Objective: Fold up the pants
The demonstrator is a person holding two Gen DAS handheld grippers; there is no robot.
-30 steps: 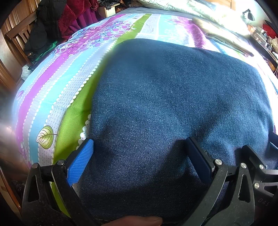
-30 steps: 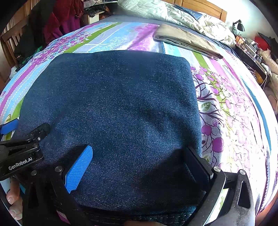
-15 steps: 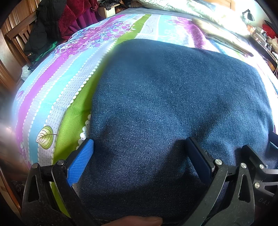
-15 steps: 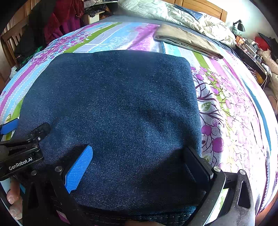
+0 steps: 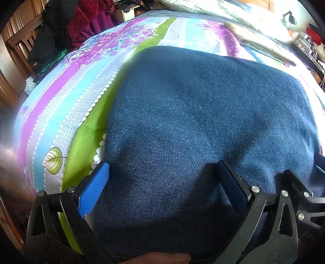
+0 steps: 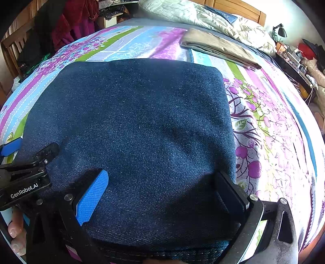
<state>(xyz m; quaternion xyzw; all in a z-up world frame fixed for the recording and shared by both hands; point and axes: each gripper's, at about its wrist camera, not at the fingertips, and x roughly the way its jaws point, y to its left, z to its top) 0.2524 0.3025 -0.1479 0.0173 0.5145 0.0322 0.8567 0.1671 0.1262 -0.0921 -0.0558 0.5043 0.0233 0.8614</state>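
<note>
Left gripper and right gripper side by side, low over folded jeans — fingers spread wide, gripping nothing

Sunlit bed, wooden headboard, lamp

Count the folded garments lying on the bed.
2. The folded denim pants lie nearest, with the left gripper and right gripper open over their near edge. A folded beige garment lies farther back, near the rumpled quilt.
</note>
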